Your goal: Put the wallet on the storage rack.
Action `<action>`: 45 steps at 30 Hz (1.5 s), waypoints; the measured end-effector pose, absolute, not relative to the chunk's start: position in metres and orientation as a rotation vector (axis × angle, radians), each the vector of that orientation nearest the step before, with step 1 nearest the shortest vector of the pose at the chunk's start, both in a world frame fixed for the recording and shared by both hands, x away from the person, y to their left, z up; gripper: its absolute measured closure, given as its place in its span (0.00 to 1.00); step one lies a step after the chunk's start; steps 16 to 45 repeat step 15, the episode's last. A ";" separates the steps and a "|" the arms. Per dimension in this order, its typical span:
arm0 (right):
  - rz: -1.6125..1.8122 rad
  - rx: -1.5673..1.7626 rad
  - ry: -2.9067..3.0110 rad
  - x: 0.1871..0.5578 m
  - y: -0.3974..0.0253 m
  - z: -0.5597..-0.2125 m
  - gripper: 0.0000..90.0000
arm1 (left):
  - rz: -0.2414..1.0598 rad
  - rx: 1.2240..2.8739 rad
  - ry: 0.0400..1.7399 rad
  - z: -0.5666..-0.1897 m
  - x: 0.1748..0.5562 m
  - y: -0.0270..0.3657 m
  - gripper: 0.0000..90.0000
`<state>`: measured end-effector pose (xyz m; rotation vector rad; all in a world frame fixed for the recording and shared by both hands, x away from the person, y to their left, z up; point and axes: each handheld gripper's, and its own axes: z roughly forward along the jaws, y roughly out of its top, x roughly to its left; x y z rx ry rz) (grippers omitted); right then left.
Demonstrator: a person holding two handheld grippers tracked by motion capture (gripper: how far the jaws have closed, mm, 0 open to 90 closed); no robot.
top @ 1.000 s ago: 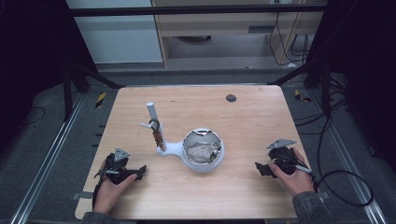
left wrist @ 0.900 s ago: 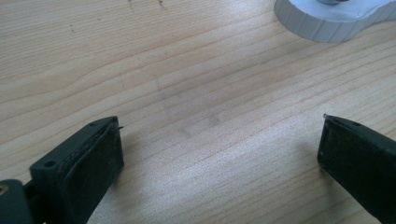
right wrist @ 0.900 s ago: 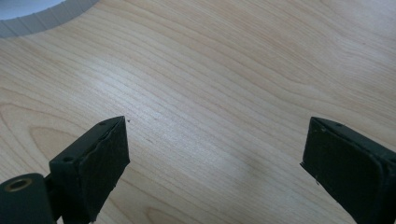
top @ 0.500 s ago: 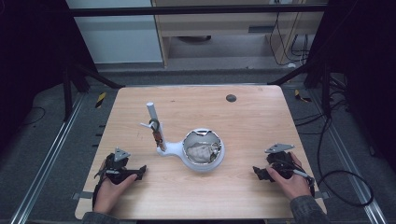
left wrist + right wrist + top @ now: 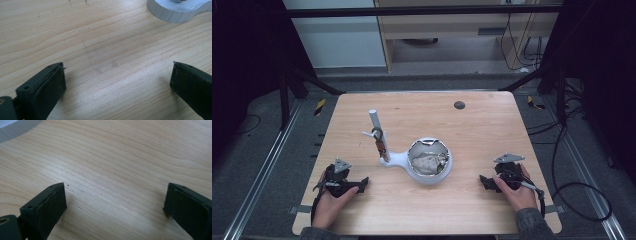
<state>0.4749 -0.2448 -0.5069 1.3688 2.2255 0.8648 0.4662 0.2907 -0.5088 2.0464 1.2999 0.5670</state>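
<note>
A white stand (image 5: 394,159) sits mid-table, with a round bowl part (image 5: 430,161) holding crumpled silvery material and an upright white post (image 5: 375,122) with a small reddish piece hanging by it. My left gripper (image 5: 360,184) rests on the table at the front left, jaws wide apart with bare wood between them (image 5: 117,82). The stand's ribbed white edge (image 5: 175,11) lies ahead of it. My right gripper (image 5: 484,181) rests at the front right, open as well, over bare wood (image 5: 115,200), with a corner of the white stand (image 5: 15,130) ahead.
The wooden table (image 5: 492,125) has a small dark round hole (image 5: 459,105) near its far edge. Dark floor, metal frame rails and cables surround it. A cable trails from the right gripper off the table's right side.
The right hand and gripper have drawn slightly back toward the front edge of the table. The left gripper has stayed where it was.
</note>
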 end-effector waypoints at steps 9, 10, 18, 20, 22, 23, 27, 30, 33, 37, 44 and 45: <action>0.909 1.388 2.134 0.471 -0.241 -0.513 0.02 | 0.566 2.048 1.298 -0.509 0.466 0.291 0.00; 0.909 1.388 2.134 0.471 -0.241 -0.513 0.02 | 0.566 2.048 1.298 -0.509 0.466 0.291 0.00; 0.902 1.407 2.116 0.468 -0.240 -0.513 0.02 | 0.565 2.047 1.300 -0.509 0.467 0.291 0.00; 0.902 1.407 2.116 0.468 -0.240 -0.513 0.02 | 0.565 2.047 1.300 -0.509 0.467 0.291 0.00; 0.902 1.407 2.116 0.468 -0.240 -0.513 0.02 | 0.565 2.047 1.300 -0.509 0.467 0.291 0.00; 0.902 1.407 2.116 0.468 -0.240 -0.513 0.02 | 0.565 2.047 1.300 -0.509 0.467 0.291 0.00; 0.902 1.407 2.116 0.468 -0.240 -0.513 0.02 | 0.565 2.047 1.300 -0.509 0.467 0.291 0.00; 0.902 1.407 2.116 0.468 -0.240 -0.513 0.02 | 0.565 2.047 1.300 -0.509 0.467 0.291 0.00; 0.902 1.407 2.116 0.468 -0.240 -0.513 0.02 | 0.565 2.047 1.300 -0.509 0.467 0.291 0.00; 0.902 1.407 2.116 0.468 -0.240 -0.513 0.02 | 0.565 2.047 1.300 -0.509 0.467 0.291 0.00; 0.902 1.407 2.116 0.468 -0.240 -0.513 0.02 | 0.565 2.047 1.300 -0.509 0.467 0.291 0.00; 0.902 1.407 2.116 0.468 -0.240 -0.513 0.02 | 0.565 2.047 1.300 -0.509 0.467 0.291 0.00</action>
